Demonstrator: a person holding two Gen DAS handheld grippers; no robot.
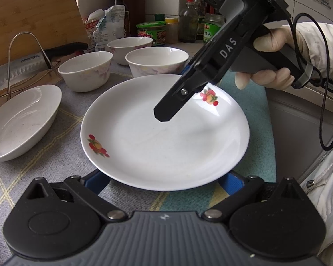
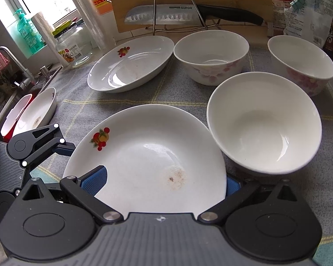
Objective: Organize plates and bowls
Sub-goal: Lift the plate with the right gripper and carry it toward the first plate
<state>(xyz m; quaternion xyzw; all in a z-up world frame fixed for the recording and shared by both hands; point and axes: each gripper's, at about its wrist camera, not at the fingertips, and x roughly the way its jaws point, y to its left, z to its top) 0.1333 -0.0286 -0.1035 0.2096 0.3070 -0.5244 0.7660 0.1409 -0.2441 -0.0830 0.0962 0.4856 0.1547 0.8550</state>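
Observation:
A white plate with fruit prints (image 1: pixel 164 133) lies on the grey cloth in the left wrist view, and it shows in the right wrist view (image 2: pixel 148 159) too. My left gripper (image 1: pixel 164 181) is open, its blue pads either side of the plate's near rim. My right gripper (image 2: pixel 164 184) is open around the opposite rim; one finger (image 1: pixel 166 108) hangs over the plate. A second fruit-print plate (image 1: pixel 22 122) (image 2: pixel 131 64) lies beyond. Three white bowls stand nearby: one close (image 2: pixel 264 124) (image 1: pixel 157 61), two farther (image 2: pixel 211 55) (image 2: pixel 299 64).
A knife (image 2: pixel 188 14) rests on a wire rack (image 2: pixel 175 6) before a wooden board (image 1: pixel 33 17). Jars and bottles (image 1: pixel 188 24) line the back wall. A glass jar (image 2: pixel 74 44), a sink tap (image 2: pixel 8 57) and another dish (image 2: pixel 35 110) are at left.

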